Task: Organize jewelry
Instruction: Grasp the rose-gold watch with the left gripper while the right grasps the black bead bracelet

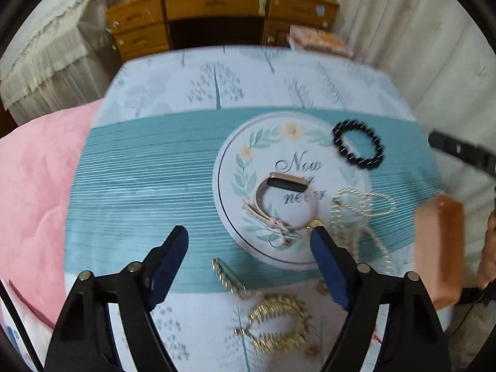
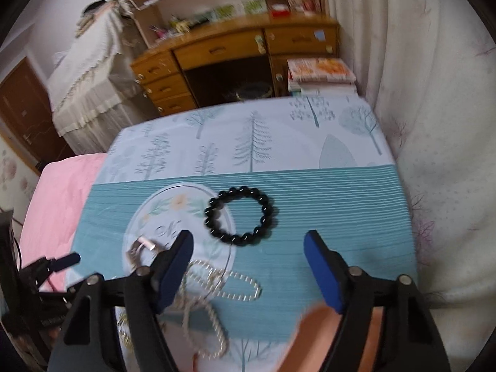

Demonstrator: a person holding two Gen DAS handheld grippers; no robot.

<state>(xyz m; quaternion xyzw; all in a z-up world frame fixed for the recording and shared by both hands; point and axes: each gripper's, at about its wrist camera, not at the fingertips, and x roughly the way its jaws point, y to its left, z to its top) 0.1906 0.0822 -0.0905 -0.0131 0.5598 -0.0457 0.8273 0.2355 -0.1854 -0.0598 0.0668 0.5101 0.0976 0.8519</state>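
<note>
Spread over a table, a tree-printed tablecloth (image 1: pixel 198 161) with a teal striped band, blurred toward its far edge in both views. Resting on the teal band, a round white plate (image 1: pixel 231 155) with leaf and flower motifs and script lettering partly covered and hard to read; cut by the left finger in the right wrist view (image 2: pixel 148 217). Hovering low over the near part of the cloth, the left gripper (image 1: pixel 249 243), jaws spread wide with nothing between them, its right tip just beside the plate's near rim. Likewise wide apart and empty, the right gripper (image 2: pixel 248 246), above the teal band. On the plate, a pink-strapped watch (image 1: pixel 280 198) with a dark face, strap curled in a loop. Just off the plate's right rim, a black bead bracelet (image 1: pixel 358 144), glossy and closed in a ring, clear in the right view (image 2: pixel 240 215). Beside the plate, a tangled silver chain (image 1: pixel 362 207), partly hidden behind a finger. Nearest, a gold spiky bracelet (image 1: pixel 279 325) and a gold hair clip (image 1: pixel 226 276), slightly smeared.
</note>
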